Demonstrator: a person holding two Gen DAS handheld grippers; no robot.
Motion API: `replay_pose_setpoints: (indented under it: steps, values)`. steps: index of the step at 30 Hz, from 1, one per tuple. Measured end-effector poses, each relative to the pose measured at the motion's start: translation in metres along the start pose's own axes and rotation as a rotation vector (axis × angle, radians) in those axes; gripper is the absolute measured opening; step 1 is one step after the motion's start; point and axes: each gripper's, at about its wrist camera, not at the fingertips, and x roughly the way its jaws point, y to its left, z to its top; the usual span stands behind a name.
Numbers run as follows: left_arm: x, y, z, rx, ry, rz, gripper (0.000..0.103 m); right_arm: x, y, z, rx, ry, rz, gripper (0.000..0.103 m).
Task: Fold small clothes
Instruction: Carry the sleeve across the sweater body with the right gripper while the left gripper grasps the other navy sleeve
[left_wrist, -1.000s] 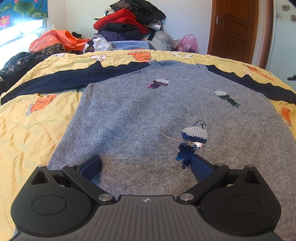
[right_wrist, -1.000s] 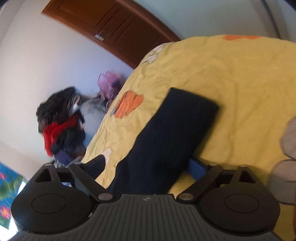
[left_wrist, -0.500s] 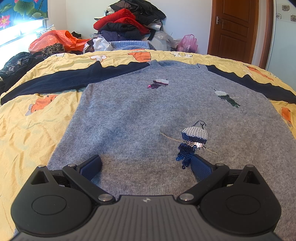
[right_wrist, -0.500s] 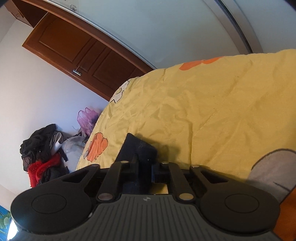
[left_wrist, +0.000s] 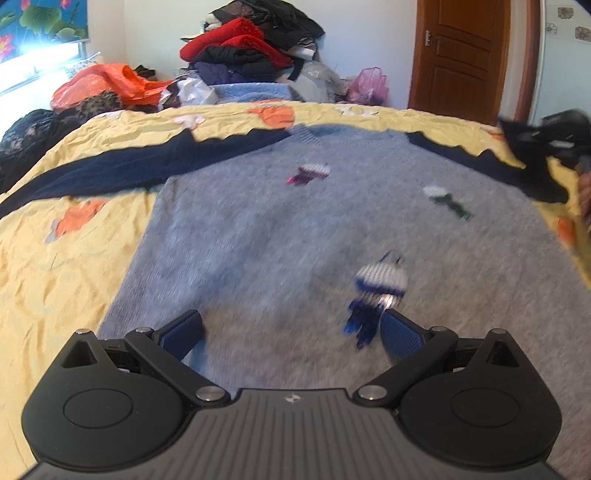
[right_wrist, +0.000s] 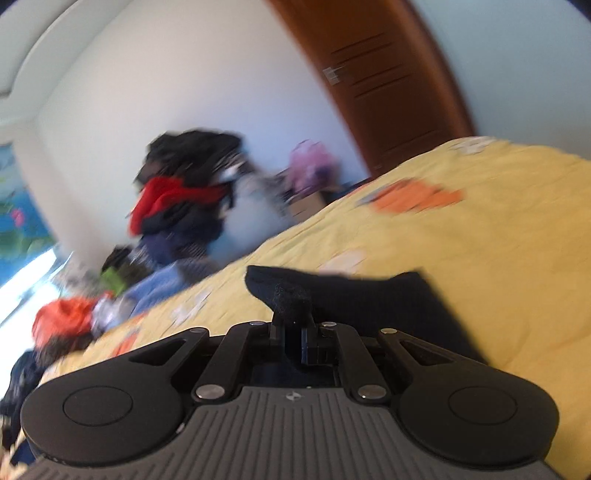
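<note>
Sleeve-fold step: my right gripper clenched on navy sleeve; left gripper released over sweater. Next: carry sleeve across body.

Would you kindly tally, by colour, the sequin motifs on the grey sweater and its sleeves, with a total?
Pink-and-white motif: 1
Green-and-white motif: 1
Blue-and-white motif: 1
Navy sleeves, one lying flat and one pinched at its cuff by the right gripper: 2
Total: 5, all on the grey sweater.
</note>
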Motion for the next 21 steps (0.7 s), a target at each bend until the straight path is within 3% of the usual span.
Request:
replay_pose_setpoints:
  steps: [3, 7, 10, 13, 15, 18, 21]
  values:
    - [0.0, -0.006, 0.043, -0.045, -0.011, -0.082, 0.103, 0.003, 0.028, -0.034, -0.076, 0.011, 0.03, 0.016]
    - [0.023, -0.021, 0.104, -0.168, 0.011, -0.236, 0.103, 0.0, 0.018, -0.048, -0.013, -0.002, 0.061, 0.016]
    - [0.074, -0.045, 0.145, -0.276, 0.121, -0.369, 0.103, -0.002, 0.011, -0.047, -0.001, -0.044, 0.097, 0.016]
    - [0.132, -0.076, 0.178, -0.384, 0.234, -0.484, 0.103, -0.002, 0.022, -0.051, -0.104, -0.048, 0.09, 0.016]
    - [0.164, -0.097, 0.192, -0.429, 0.292, -0.549, 0.103, -0.006, 0.036, -0.056, -0.197, -0.068, 0.086, 0.016]
    - [0.199, -0.128, 0.197, -0.465, 0.356, -0.564, 0.103, -0.009, 0.049, -0.059, -0.269, -0.074, 0.09, 0.016]
    - [0.215, -0.152, 0.202, -0.424, 0.374, -0.598, 0.103, -0.008, 0.051, -0.059, -0.282, -0.045, 0.098, 0.017]
